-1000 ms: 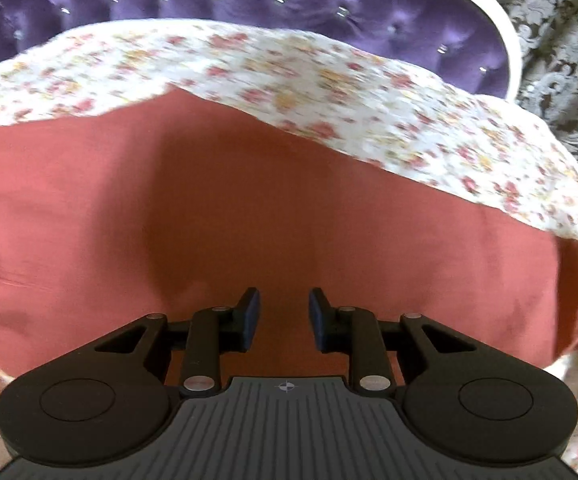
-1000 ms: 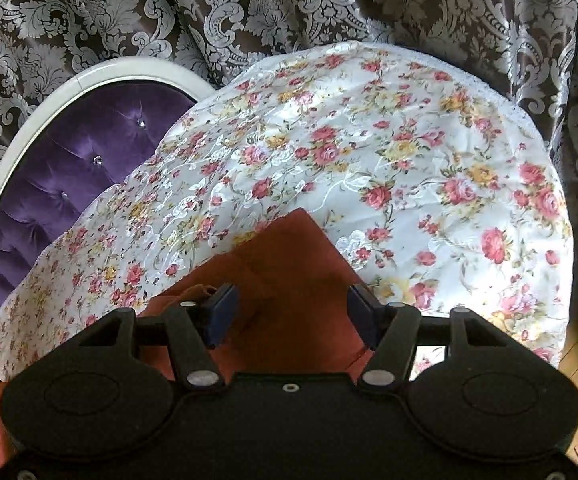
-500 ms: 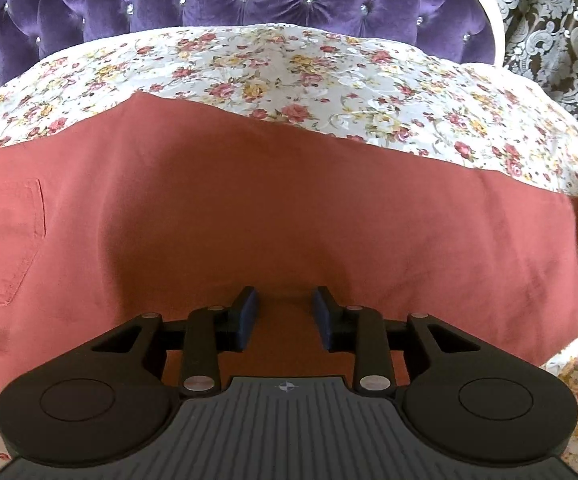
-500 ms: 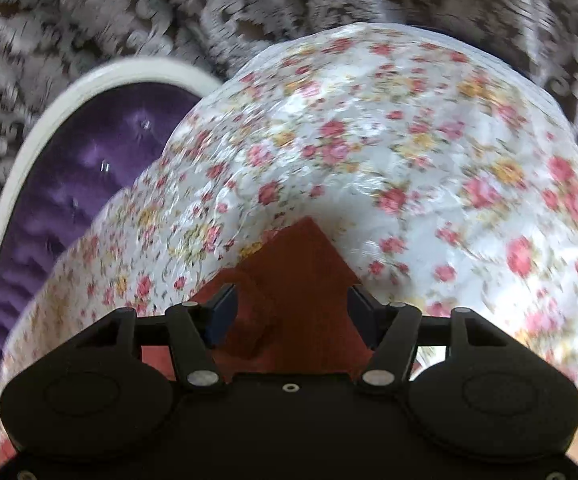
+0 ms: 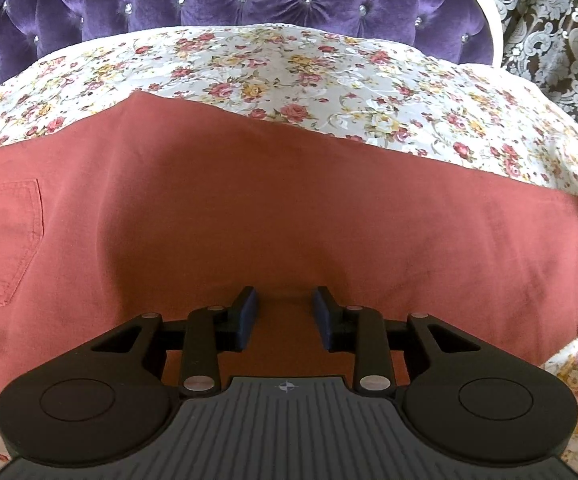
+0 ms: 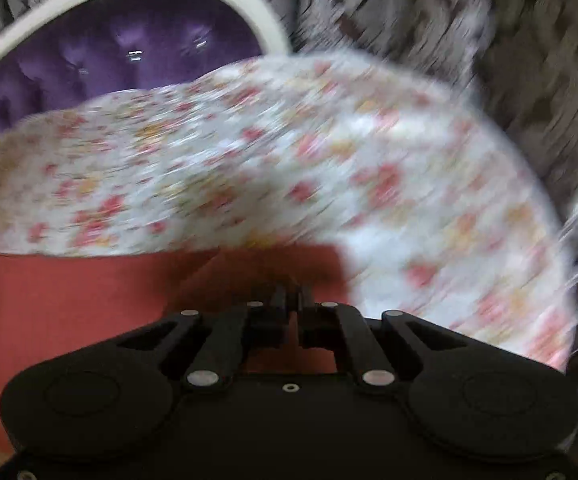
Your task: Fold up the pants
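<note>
Because the rust-red cotton pants [image 5: 289, 208] lie spread flat across the white bedspread printed with pink and yellow roses [image 5: 309, 76], seat side up with a stitched patch pocket [image 5: 3, 240] showing at the far left, they seem laid out ready for a lengthwise or crosswise fold. The cloth runs from the pocket end on the left toward the leg end on the right, with the tufted purple velvet headboard [image 5: 229, 0] behind the bed. The left gripper [image 5: 285, 308] hovers low over the near edge of the pants, its blue-padded jaws parted by a moderate gap with only flat fabric beneath them; it grips nothing, and probably waits to pin or pick the middle. Further right, in the heavily blurred right wrist view, the right gripper [image 6: 289, 300] has its jaws drawn almost together at the corner of the pants [image 6: 89, 292], apparently pinching that leg end to carry it over; the blur leaves the hold uncertain.
</note>
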`<move>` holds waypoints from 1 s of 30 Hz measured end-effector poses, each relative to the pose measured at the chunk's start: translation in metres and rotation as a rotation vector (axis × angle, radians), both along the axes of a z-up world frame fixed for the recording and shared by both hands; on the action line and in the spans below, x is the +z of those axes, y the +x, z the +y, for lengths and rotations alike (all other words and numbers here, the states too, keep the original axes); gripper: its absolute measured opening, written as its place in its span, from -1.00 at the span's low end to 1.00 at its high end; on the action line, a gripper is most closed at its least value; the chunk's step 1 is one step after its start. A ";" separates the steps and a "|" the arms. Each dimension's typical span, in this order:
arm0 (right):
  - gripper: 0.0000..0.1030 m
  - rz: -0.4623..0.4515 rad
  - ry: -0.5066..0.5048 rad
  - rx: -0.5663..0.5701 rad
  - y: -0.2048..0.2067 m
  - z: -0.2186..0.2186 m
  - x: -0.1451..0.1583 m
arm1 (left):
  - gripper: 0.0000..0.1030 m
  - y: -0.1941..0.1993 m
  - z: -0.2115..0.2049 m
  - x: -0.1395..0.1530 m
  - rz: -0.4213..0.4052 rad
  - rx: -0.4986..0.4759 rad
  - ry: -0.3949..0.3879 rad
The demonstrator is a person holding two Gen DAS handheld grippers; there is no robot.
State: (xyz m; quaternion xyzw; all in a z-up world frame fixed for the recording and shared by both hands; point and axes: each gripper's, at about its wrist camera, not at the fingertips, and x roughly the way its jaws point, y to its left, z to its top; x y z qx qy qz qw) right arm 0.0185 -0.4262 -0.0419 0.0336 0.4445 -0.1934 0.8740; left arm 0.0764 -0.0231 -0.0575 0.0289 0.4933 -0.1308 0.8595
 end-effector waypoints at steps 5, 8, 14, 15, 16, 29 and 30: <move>-0.82 0.051 -0.027 0.010 0.013 -0.008 -0.014 | -0.40 0.000 0.002 0.000 -0.002 0.001 0.002; -0.54 -0.024 0.039 -0.009 0.001 -0.016 -0.006 | -0.40 0.000 0.002 0.000 0.000 0.002 -0.002; -0.21 -0.065 0.229 -0.043 -0.032 -0.044 -0.004 | -0.39 0.000 0.001 -0.001 -0.005 -0.001 0.008; -0.21 -0.052 0.219 -0.047 -0.034 -0.045 -0.007 | -0.39 -0.001 0.000 0.000 -0.007 -0.002 0.011; -0.21 -0.052 0.195 -0.052 -0.036 -0.045 -0.009 | -0.39 -0.001 -0.001 0.000 -0.008 -0.003 0.014; -0.22 -0.071 0.132 0.071 -0.004 -0.038 -0.020 | -0.39 -0.001 -0.001 0.000 -0.004 0.019 0.014; -0.24 -0.064 0.129 0.080 -0.004 -0.036 -0.021 | -0.39 -0.001 -0.002 0.000 -0.004 0.021 0.016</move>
